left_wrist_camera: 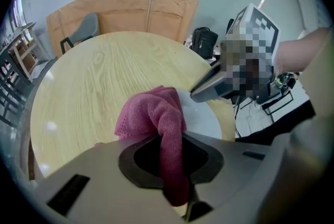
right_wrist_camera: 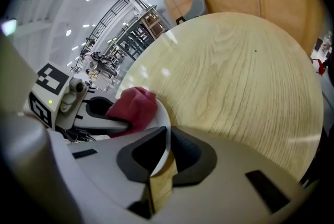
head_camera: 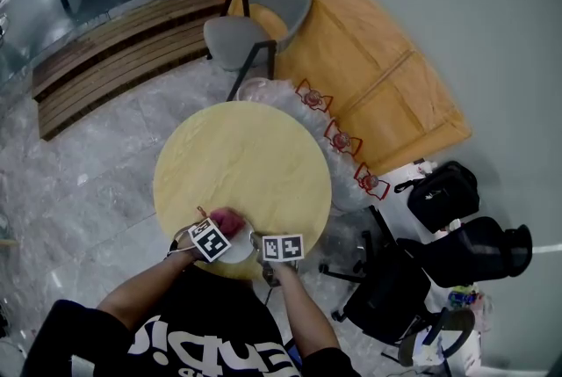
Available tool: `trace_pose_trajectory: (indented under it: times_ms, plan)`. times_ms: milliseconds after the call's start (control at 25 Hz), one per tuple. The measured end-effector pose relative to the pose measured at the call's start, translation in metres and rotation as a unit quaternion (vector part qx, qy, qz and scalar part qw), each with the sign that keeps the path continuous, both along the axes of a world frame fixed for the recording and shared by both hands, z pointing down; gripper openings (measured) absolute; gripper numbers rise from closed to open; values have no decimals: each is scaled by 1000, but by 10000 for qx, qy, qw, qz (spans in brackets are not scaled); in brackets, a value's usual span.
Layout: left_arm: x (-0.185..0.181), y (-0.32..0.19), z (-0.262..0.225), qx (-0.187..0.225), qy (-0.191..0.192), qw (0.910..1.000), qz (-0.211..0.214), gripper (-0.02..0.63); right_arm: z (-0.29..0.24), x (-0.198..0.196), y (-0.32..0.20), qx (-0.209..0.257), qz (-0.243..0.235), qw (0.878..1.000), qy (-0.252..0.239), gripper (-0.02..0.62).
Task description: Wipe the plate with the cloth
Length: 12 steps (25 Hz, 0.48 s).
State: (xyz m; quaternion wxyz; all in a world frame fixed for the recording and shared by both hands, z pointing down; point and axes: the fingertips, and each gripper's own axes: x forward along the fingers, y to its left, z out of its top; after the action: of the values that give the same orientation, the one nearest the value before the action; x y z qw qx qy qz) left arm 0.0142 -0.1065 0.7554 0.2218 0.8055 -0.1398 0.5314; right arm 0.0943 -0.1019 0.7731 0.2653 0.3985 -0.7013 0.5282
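Here, the left claw [left_wrist_camera: 174, 163] is clamped on a crumpled pink microfibre cloth [left_wrist_camera: 151, 113]. The cloth drapes onto a round white plate [left_wrist_camera: 203, 116], which sits at the near edge of the round pale wooden counter [head_camera: 246, 155]. The right claw [right_wrist_camera: 163, 157] pinches the plate's rim.

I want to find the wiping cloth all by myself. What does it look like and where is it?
Find the round yellow table. At its edge nearest the person is a white plate, and the cloth is bunched against it, pinched in the left tool. It is the only soft, dark pink thing there.
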Motion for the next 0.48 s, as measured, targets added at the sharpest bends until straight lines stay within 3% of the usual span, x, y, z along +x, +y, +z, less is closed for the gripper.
trace_pose_trajectory:
  times_ms: [480]
  plan:
    - [34, 35, 2, -237, 99, 9987, 448, 66, 1, -1, -4, 76, 228, 9997, 16, 48]
